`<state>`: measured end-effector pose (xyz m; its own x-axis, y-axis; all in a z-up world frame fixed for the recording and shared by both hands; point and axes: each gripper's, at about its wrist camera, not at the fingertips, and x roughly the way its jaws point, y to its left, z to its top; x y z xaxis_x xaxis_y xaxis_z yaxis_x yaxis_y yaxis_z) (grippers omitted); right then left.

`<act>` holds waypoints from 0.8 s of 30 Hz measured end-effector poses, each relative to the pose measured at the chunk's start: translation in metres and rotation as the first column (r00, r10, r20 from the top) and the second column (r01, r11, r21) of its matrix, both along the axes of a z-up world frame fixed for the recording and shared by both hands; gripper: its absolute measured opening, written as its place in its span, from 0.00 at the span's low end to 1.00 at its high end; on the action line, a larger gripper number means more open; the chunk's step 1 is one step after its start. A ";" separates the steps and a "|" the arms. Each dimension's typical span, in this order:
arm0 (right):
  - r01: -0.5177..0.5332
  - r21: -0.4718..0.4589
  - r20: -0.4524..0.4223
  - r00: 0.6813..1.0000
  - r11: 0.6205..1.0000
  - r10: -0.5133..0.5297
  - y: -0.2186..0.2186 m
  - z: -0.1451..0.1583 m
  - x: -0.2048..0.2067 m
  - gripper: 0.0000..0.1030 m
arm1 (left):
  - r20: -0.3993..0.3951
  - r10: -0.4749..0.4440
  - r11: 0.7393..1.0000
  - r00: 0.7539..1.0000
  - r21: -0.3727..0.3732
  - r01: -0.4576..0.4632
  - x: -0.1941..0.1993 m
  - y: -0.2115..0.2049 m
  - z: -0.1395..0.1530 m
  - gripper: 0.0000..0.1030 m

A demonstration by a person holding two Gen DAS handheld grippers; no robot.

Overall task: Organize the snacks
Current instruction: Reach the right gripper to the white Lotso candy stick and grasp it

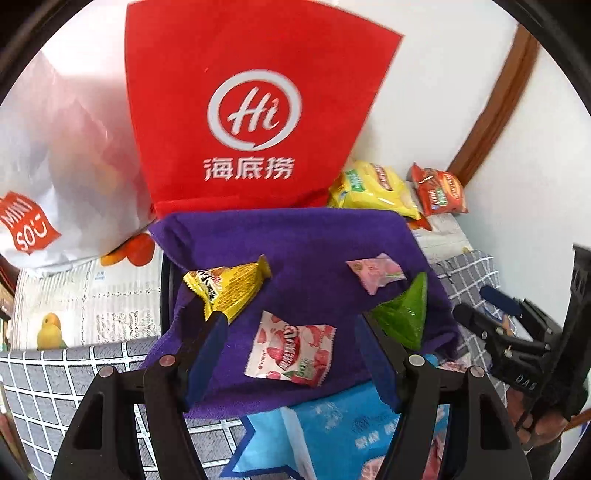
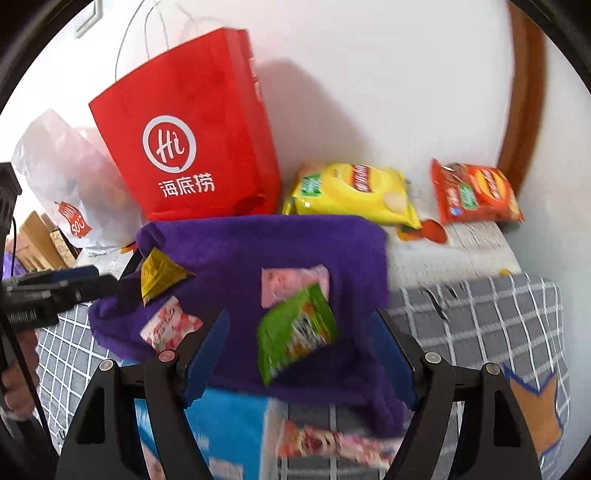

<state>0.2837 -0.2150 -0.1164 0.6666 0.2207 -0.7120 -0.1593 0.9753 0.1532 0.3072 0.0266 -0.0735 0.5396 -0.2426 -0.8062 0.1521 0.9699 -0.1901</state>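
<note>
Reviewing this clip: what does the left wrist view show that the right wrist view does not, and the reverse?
Only the left wrist view shows the yellow bird print on the cloth. Only the right wrist view shows the cardboard boxes and the red bag's white handles. Both show the red bag, purple towel, green packet, yellow chip bag and open, empty tongs.

Black tongs (image 1: 295,328), blue pads (image 1: 207,354), silver screws.
</note>
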 end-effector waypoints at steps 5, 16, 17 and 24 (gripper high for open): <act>0.074 -0.022 -0.031 0.997 0.997 -0.075 -0.020 -0.013 -0.024 0.76 | 0.034 -0.029 0.999 0.999 0.022 0.028 -0.011 -0.008 0.015 0.67; 0.223 -0.015 -0.109 0.969 0.975 -0.223 -0.061 -0.065 -0.047 0.76 | 0.048 -0.077 0.997 0.996 0.022 0.076 -0.018 -0.014 0.026 0.67; 0.229 -0.014 -0.116 0.966 0.973 -0.229 -0.062 -0.068 -0.048 0.76 | 0.048 -0.074 0.997 0.996 0.019 0.073 -0.018 -0.012 0.026 0.67; 0.248 0.021 -0.175 0.955 0.968 -0.241 -0.066 -0.094 -0.044 0.76 | 0.032 -0.060 0.998 0.998 -0.004 0.060 -0.015 -0.004 0.025 0.67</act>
<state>0.2398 -0.2814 -0.2107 0.5744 0.0983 -0.8126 0.1154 0.9731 0.1993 0.2917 0.0227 -0.0485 0.5494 -0.2792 -0.7876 0.2162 0.9579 -0.1887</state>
